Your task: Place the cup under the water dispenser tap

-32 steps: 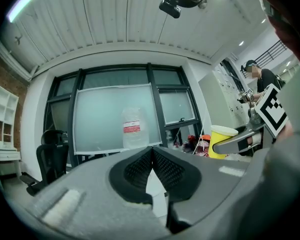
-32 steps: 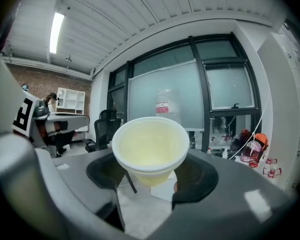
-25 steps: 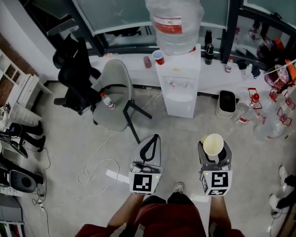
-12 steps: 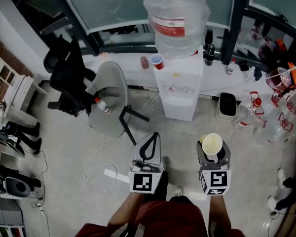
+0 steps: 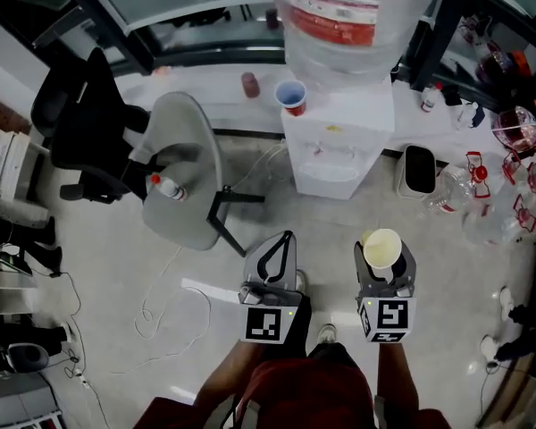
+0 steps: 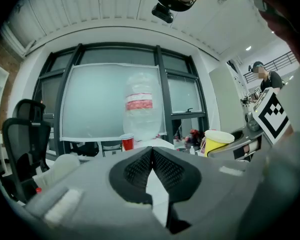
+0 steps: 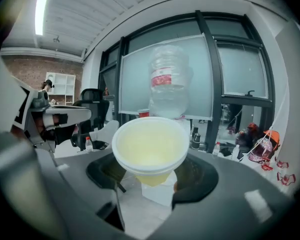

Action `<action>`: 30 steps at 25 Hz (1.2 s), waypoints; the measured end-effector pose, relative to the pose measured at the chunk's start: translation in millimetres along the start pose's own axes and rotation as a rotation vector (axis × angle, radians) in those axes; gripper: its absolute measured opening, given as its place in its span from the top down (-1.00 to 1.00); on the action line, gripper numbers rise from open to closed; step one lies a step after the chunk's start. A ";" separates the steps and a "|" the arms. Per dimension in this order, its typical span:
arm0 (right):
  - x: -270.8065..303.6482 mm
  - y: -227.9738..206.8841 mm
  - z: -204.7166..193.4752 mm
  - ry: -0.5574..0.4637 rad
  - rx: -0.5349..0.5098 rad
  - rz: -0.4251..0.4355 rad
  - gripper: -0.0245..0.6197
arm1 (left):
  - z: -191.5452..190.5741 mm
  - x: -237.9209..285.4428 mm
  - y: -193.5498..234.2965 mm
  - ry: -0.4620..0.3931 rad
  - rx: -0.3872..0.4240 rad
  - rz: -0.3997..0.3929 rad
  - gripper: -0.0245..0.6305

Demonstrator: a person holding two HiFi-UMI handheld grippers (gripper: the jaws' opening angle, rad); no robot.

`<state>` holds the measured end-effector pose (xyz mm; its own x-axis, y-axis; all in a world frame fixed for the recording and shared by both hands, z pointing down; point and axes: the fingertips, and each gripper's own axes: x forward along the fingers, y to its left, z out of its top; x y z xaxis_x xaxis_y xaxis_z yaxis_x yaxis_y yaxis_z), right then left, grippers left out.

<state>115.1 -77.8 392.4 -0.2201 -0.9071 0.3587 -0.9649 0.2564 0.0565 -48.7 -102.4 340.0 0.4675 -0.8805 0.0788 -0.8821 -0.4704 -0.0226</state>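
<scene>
Stands nearer the water dispenser point(image 5: 339, 141) than a second ago, with both grippers carried forward and the grey chair point(image 5: 183, 172) pushed out toward the left of the head view.

Holds the yellow cup point(image 5: 382, 250) upright in the right gripper point(image 5: 384, 266), jaws spread wide and pressing on the narrow lower part of the cup wall, mouth up, apparently empty. Carries the left gripper point(image 5: 281, 239) alongside, jaws closed together on nothing. Leaves the cup well short of the dispenser, with bare floor between: approach only, placing not yet begun.

Grips a tapered, thin-walled cup low down, so could probably let it tilt or ride up out of the pads on any jolt. Could dent or crush it if squeezed harder.

Has to bring the wide rim into the tap recess point(image 5: 329, 170), too small here to read clearly. Could catch the rim on a tap or on the recess edge if brought in too high or tilted, then tip the cup on release.

Could also brush the red cup point(image 5: 291, 96) standing on the dispenser top beside the big bottle point(image 5: 339, 21) if raised too far. Could bump the dispenser front with the idle left gripper if kept level with the right.
</scene>
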 end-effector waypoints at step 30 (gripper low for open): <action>229.2 -4.7 -239.8 0.274 0.108 -0.087 0.08 | -283.6 146.8 38.3 0.253 -0.034 -0.199 0.94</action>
<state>103.5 -206.9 697.7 -0.1032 -0.7965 0.5958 -0.9913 0.1312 0.0037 -30.0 -232.9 633.4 0.6060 -0.7267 0.3234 -0.7780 -0.6262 0.0509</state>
